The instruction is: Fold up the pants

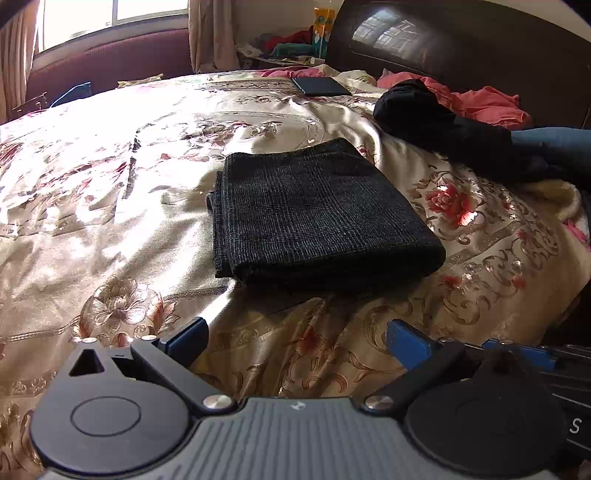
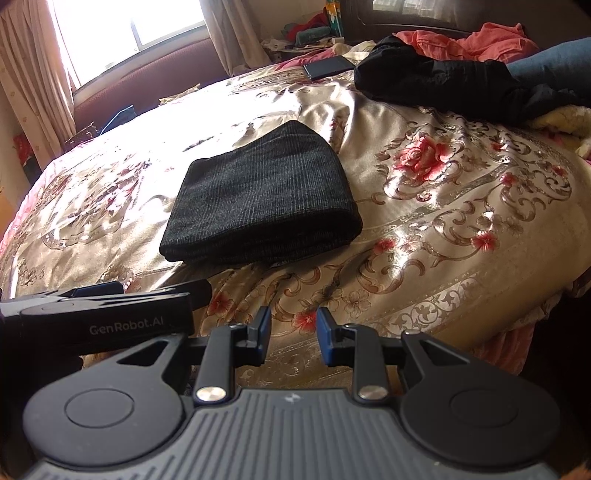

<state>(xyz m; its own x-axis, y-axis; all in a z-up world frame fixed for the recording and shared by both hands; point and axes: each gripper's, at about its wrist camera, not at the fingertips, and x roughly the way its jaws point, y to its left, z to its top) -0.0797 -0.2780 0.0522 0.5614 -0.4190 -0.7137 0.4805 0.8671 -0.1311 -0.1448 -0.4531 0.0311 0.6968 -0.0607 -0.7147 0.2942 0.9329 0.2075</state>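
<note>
Folded pants [image 1: 317, 218] on the bed. We see the garment as a compact, dark, finely checked rectangle of several layers, lying flat near the middle of the floral satin bedspread [image 1: 110, 221], its rounded fold edge turned toward the cameras. We judge the folding essentially complete, with at most a final tidy or transfer left. The cloth looks soft, light and limp: lifted by one corner, the stack would probably sag and the layers slide apart, the more so on a glossy cover that appears slippery. We would therefore take hold at the thick fold edge nearest us, one gripper toward each end, pinching all layers together.

The left gripper [image 1: 295, 343] hovers short of the pants with its blue pads spread wide and nothing between them. The right gripper [image 2: 293, 334] hangs beside it, its jaws only narrowly parted and likewise empty; neither touches the garment.

Farther out, well apart from the fold, lie a heap of black clothing [image 1: 443, 114], a coral garment [image 1: 487, 103] and a dark flat tablet-like object [image 1: 319, 85] near the dark headboard [image 1: 461, 40]. A bright window [image 2: 129, 33] with curtains closes the far side.
</note>
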